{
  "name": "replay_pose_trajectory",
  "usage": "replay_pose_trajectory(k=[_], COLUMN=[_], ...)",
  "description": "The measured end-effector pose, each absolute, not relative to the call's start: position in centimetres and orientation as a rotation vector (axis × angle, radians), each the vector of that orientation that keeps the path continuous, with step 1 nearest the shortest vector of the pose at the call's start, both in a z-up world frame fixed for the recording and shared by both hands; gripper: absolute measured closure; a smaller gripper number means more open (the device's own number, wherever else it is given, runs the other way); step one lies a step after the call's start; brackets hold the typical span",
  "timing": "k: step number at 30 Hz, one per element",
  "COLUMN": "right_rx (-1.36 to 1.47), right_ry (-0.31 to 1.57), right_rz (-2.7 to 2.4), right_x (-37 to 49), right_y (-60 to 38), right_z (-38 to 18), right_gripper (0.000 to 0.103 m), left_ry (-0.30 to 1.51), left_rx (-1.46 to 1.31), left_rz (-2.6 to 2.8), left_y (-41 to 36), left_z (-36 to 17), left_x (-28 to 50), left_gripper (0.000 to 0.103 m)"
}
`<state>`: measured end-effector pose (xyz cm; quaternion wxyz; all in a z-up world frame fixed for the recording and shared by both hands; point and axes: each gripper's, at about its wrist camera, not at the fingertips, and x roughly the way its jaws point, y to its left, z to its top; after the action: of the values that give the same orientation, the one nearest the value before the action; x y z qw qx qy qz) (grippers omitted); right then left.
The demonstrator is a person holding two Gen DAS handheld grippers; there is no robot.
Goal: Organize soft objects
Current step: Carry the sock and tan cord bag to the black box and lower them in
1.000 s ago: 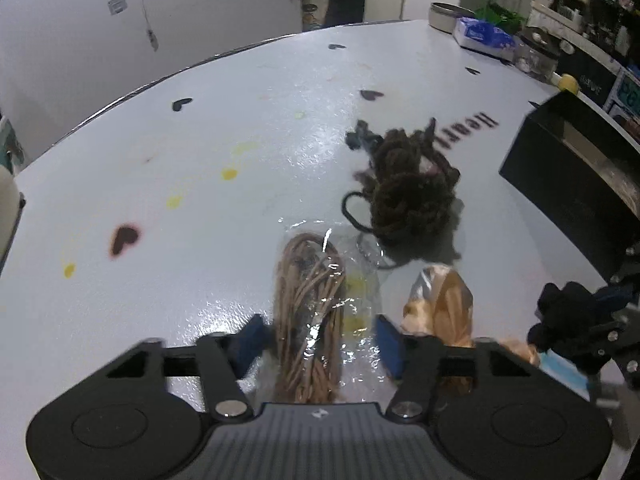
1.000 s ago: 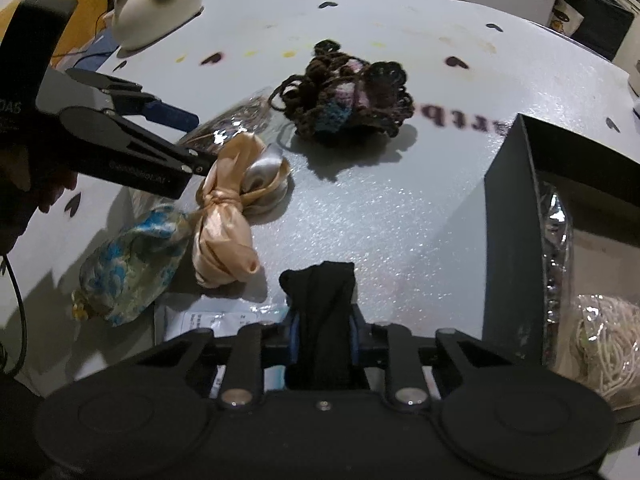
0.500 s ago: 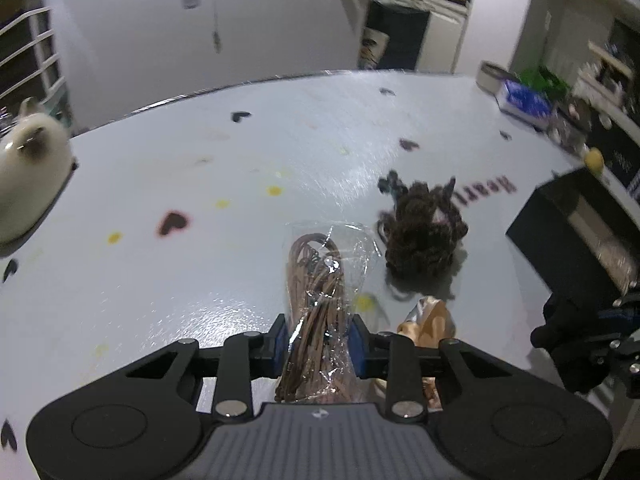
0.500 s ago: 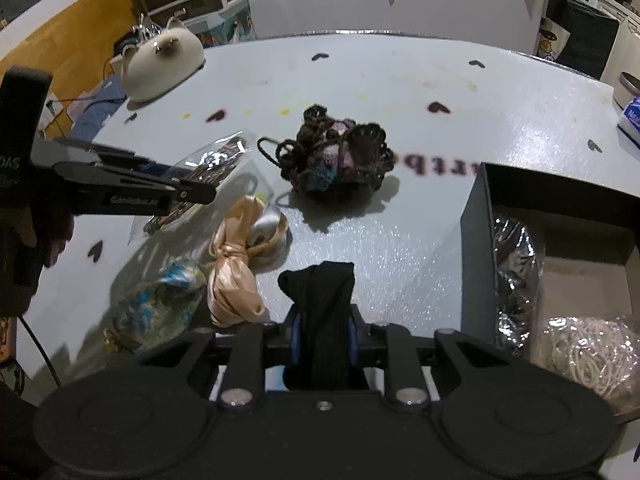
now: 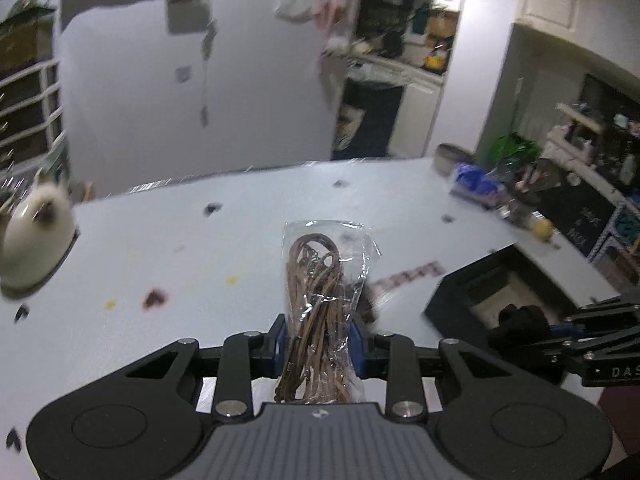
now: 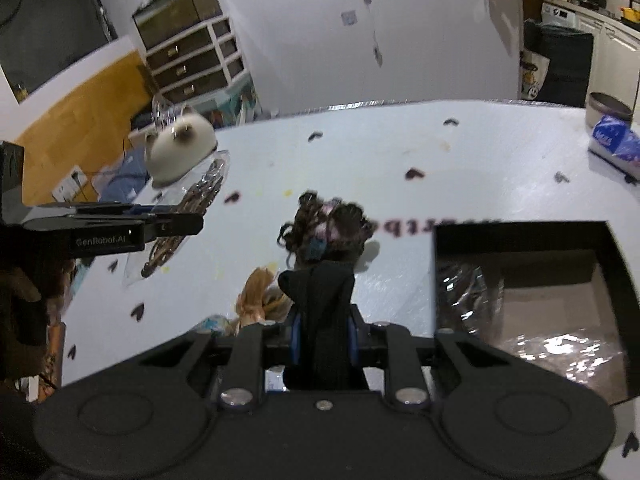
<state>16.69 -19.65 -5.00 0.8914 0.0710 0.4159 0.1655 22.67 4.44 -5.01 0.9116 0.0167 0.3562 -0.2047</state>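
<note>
Left wrist view shows the left gripper (image 5: 320, 340) clamped tight on a clear plastic bag of brown cord (image 5: 322, 280), its blue pads pressing both sides of the bag, which stands up from the jaws clear of the white table (image 5: 200, 248). To the right, the right gripper (image 5: 560, 330) enters from the frame edge with a black cloth (image 5: 518, 326) pinched at its tip, above the near edge of an open black box (image 5: 452, 292). A white cat-shaped ornament (image 5: 34, 236) sits at the table's left edge.

Right wrist view has the right gripper (image 6: 322, 330) closed firmly on the same black cloth (image 6: 324, 312), a folded strip rising between the blue pads. Beyond it on the table (image 6: 460, 184) lies a dark brown crocheted bundle (image 6: 328, 234) with pink and blue patches, and nearer, partly hidden, a peach satin knot (image 6: 258, 292). The black box (image 6: 520, 232) sits to the right, with crinkled clear plastic (image 6: 460, 288) inside against its left wall. At left, the left gripper (image 6: 192, 222) holds the bag of brown cord (image 6: 188, 216) above the table.
</note>
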Motion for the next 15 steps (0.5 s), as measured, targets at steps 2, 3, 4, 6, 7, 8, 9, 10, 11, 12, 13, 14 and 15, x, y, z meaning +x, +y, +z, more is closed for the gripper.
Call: replay_pose_trajectory(k=[2,3,4,6,7,8,9,10,11,12,13,14,15], right_rx=[0.156,0.162,0.168,0.176,0.175,0.175,0.175,0.175,0.176,0.179,0.182,0.185,0.189], right_ry=[0.845,0.840,0.835,0.826,0.823,0.821,0.820,0.821,0.823,0.823,0.822,0.821,0.819], right_rz=[0.336,0.332,0.327,0.323,0.321,0.319,0.318,0.318,0.317,0.313,0.310,0.305,0.296], right_x=[16.4,16.3,16.3,16.2,16.1,16.1,16.0,16.1,16.1,16.1,16.2,16.3,16.4], right_y=[-21.0,-21.7,-22.5,-24.0,-24.7,-25.5,-26.4,-27.2,-27.9,-28.9,-29.7,-30.5,-31.5], right_z=[-4.1,-3.9,-3.6,-3.1,-2.9,-2.8,-2.7,-2.7,-2.7,-2.6,-2.6,-2.7,-2.7], right_gripper=[0.080,0.080,0.080,0.080,0.080,0.080,0.080,0.080,0.080,0.080,0.080,0.080,0.080], left_ry=[0.707,0.693,0.682,0.670,0.665,0.662,0.661,0.661,0.663,0.670,0.680,0.689,0.705], left_rx=[0.043,0.052,0.066,0.105,0.126,0.148,0.170,0.186,0.197,0.200,0.197,0.187,0.168], left_rz=[-0.459,-0.481,-0.505,-0.549,-0.569,-0.591,-0.613,-0.630,-0.646,-0.657,-0.663,-0.662,-0.658], left_y=[3.1,2.2,1.3,-0.6,-1.6,-2.7,-3.9,-4.9,-6.0,-6.9,-8.0,-8.8,-9.7], left_z=[-4.1,-3.7,-3.4,-3.0,-2.9,-2.9,-2.8,-2.8,-2.8,-2.8,-2.9,-3.0,-3.1], left_x=[22.4,22.4,22.5,22.7,22.7,22.9,23.0,23.2,23.4,23.6,23.8,24.1,24.4], left_gripper=[0.071,0.071,0.071,0.071,0.071,0.071,0.071,0.071,0.071,0.071,0.071,0.071,0.071])
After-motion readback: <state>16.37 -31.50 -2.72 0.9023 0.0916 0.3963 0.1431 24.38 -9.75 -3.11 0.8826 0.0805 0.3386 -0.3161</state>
